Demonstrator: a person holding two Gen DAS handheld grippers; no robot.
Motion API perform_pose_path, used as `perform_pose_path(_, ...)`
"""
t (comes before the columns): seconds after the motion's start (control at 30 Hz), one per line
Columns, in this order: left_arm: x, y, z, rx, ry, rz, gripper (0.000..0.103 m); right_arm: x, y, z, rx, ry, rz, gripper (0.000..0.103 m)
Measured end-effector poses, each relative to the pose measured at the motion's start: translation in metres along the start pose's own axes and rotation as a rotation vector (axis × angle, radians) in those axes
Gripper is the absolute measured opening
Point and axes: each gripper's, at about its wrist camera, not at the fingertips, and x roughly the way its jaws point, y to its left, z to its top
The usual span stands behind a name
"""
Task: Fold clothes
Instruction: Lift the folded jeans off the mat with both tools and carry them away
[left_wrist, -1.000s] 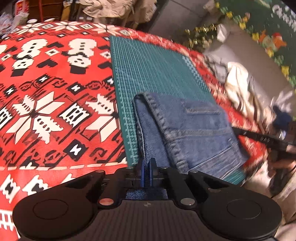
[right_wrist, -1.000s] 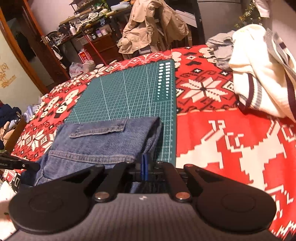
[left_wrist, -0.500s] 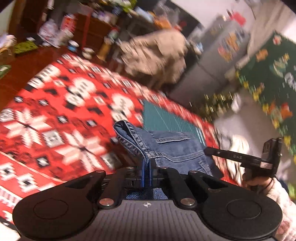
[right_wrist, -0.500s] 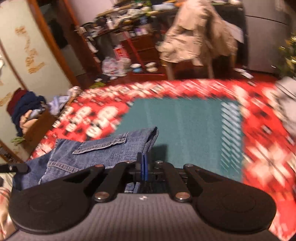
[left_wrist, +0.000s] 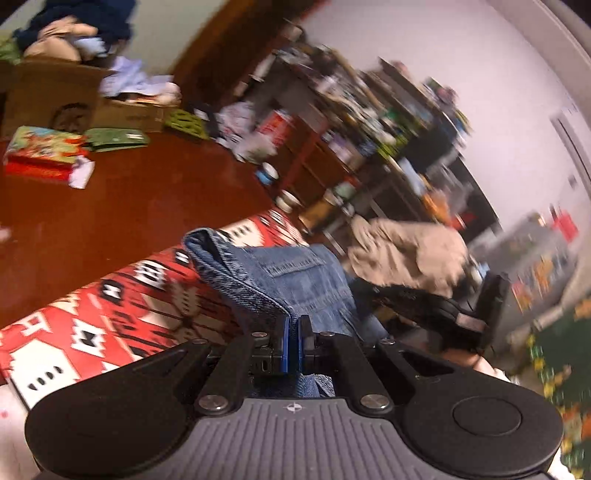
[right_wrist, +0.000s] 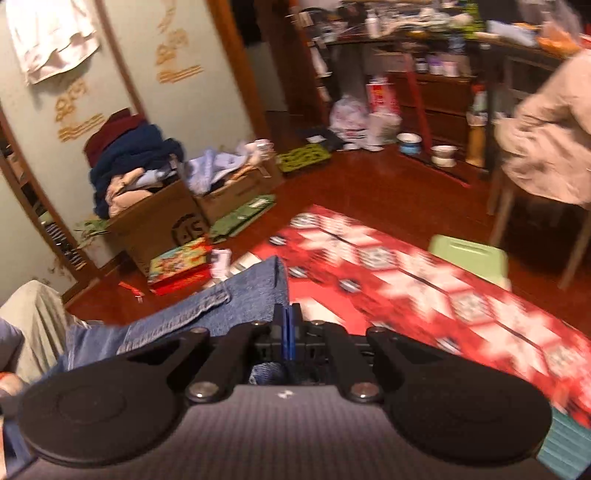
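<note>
A second before, the folded blue denim jeans (left_wrist: 295, 280) had lain flat on the green gridded cutting mat (right_wrist: 565, 439) on the counter; now they hung in the air, carried up and aside, and both cameras had swung to face the cluttered room.

Nearest the left camera, the left gripper (left_wrist: 294, 341) had its two blue-padded fingers (left_wrist: 283, 343) closed on a seamed edge of the denim, which rose ahead of the fingertips and spread to the right. In the right camera, the right gripper (right_wrist: 289, 334) pinched another edge of the same pair, its fingers (right_wrist: 284, 334) pressed together with cloth bunched between and below them; the denim trailed off leftward. One pair of jeans, two grippers, both clamped on it.

Below and beyond the jeans lay the red-and-white patterned cloth (right_wrist: 424, 280) covering the counter, with only a corner of the mat in the right view. Farther off stood two cardboard boxes (right_wrist: 162, 221) heaped with clothes on the dark red floor (left_wrist: 140, 206), and what seemed, through the blur, a beige jacket (left_wrist: 406, 251) over a chair.
</note>
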Motion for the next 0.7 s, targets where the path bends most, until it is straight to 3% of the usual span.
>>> perform_pose_path(0.1, 0.001, 0.011, 0.001, -0.022, -0.018, 0.031, 0.005, 0.046, 0.024, 0.017, -0.036, 0.021, 0.044, 0.001)
perform_pose_path(0.3, 0.011, 0.040, -0.012, -0.129, 0.030, 0.056, 0.005, 0.109, 0.048, 0.019, -0.065, 0.082, 0.057, 0.001)
perform_pose_path(0.5, 0.003, 0.039, -0.007, -0.137, 0.028, 0.010, 0.005, 0.103, 0.045, 0.014, -0.055, 0.065, 0.052, 0.001)
perform_pose_path(0.63, 0.009, 0.052, -0.009, -0.165, 0.101, 0.047, 0.005, 0.099, 0.041, 0.011, -0.075, 0.066, 0.006, 0.001)
perform_pose_path(0.7, 0.009, 0.067, -0.013, -0.227, 0.135, 0.043, 0.004, 0.108, 0.039, 0.006, -0.083, 0.097, 0.011, 0.003)
